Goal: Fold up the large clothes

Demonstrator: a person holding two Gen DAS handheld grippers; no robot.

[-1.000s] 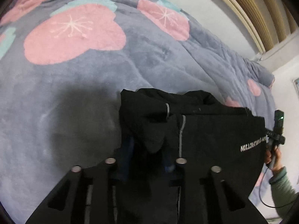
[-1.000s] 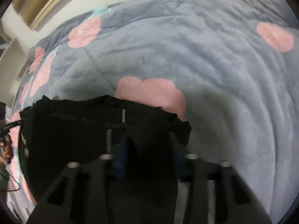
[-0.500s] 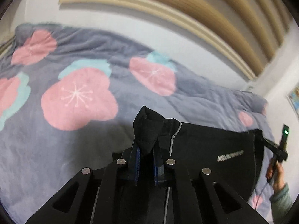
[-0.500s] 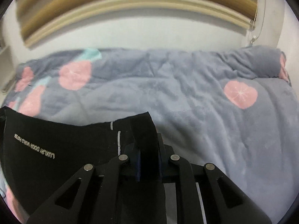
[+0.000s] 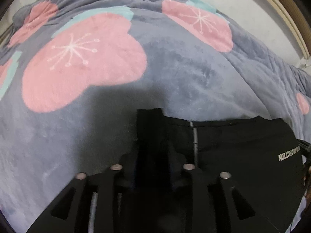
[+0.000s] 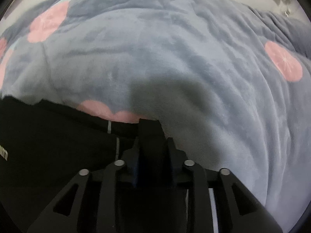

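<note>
A black garment (image 5: 243, 165) with white lettering (image 5: 289, 154) lies flat on a grey blanket (image 5: 194, 77) with pink flowers. My left gripper (image 5: 152, 141) points steeply down over the garment's left corner. Its jaws are opening, and a raised fold of black cloth still stands between them, no longer pinched. In the right wrist view the same garment (image 6: 58, 145) fills the lower left. My right gripper (image 6: 153, 139) is at its right corner. Those jaws are opening too, with a narrow flap of cloth between the fingers.
The blanket (image 6: 194, 58) covers the whole bed, far side and right alike. A pale wall (image 5: 252, 9) and a wooden slatted headboard (image 5: 291, 19) run behind the bed. A hand (image 5: 307, 174) shows at the far right edge of the left wrist view.
Half a second ago both grippers were lifted and pinching the cloth tightly, facing the headboard. Now both have tipped down to the bed and the jaws have spread apart.
</note>
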